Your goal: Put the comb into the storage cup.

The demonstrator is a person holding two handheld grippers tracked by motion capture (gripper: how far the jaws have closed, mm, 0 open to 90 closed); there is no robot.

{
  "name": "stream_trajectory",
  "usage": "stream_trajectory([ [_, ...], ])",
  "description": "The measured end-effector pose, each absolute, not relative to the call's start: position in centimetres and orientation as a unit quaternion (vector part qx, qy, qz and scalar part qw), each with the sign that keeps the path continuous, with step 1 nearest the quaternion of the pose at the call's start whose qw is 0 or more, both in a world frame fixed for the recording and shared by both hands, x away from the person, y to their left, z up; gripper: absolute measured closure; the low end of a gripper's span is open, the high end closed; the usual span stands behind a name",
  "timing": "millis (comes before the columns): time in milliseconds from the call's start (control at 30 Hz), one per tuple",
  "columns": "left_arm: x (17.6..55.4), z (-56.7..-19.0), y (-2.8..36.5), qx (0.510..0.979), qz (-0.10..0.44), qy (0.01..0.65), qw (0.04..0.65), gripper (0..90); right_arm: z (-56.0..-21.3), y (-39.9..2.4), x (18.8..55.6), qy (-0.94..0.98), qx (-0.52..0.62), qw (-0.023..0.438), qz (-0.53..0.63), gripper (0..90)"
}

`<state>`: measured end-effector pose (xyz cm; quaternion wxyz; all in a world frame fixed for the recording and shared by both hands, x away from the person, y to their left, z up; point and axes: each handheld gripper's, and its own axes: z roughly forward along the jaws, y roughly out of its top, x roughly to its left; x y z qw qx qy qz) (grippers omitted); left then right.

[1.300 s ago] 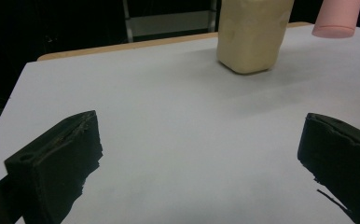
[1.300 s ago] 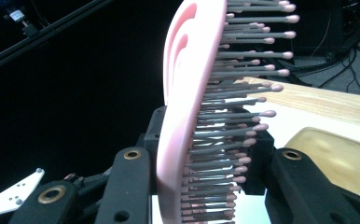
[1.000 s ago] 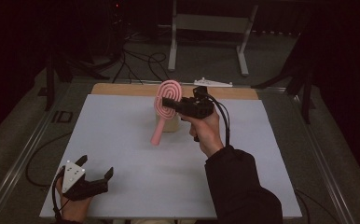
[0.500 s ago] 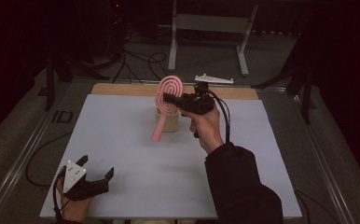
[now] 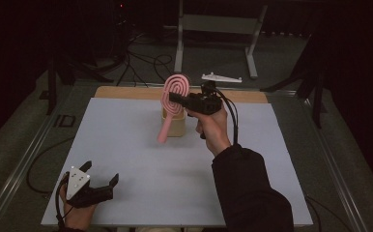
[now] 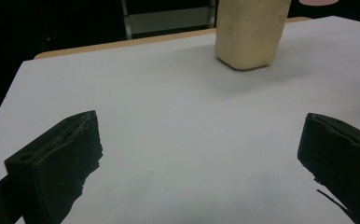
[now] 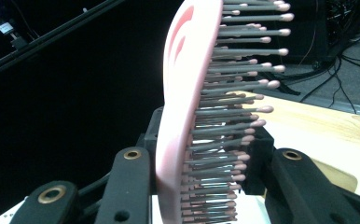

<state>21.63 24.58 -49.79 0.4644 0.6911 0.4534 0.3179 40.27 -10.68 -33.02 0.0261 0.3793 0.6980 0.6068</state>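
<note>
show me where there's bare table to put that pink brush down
Free: the wide white stretch between the beige holder and the left claw, plus the table's left half. Crowded: around the holder, where the right claw holds the pink brush.

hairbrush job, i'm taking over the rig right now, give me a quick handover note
Right gripper: shut on the pink hairbrush, held in the air by its head above the beige holder, handle hanging down at a slant in front of it.
Left gripper: open, holding nothing, low over the white table at the near left corner.
Done: brush is gripped and off the table.
Left, likely: either setting it into the holder or carrying it clear; I cannot tell which.
</note>
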Motion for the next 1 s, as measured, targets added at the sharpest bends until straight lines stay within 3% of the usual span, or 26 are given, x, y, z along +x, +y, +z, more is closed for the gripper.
stream_trajectory([
  [1000, 21.7, -49.8, 24.6, 0.691, 0.317, 0.456, 0.462, 0.0, -31.7, -10.8, 42.0, 0.688, 0.389, 0.046, 0.61, 63.5],
])
